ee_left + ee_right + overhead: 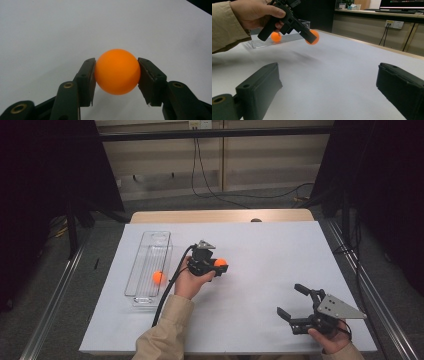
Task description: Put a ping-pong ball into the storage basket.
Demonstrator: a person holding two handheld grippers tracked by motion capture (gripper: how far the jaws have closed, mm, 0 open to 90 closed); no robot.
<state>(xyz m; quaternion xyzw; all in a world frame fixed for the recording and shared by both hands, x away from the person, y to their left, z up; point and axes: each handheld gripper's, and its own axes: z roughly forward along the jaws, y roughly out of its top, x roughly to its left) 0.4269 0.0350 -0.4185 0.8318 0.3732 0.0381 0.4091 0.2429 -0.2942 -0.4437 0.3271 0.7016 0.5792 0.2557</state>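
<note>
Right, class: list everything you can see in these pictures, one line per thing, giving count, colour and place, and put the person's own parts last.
Balls: two, orange; held ball between the left gripper's jaws, above the sheet; other ball inside the tray.
Tray: one, clear plastic, long and narrow, on the left part of the sheet.
Sheet: one, white, covering the table.
Table: one, light wood, its far edge showing beyond the sheet.
Cables: black, on the floor and wall behind the table.
Left gripper: one, black, shut on the held ball, mid-sheet.
Right gripper: one, black, jaws wide apart, near right of the sheet.
Sleeve: one, beige, bottom edge.
</note>
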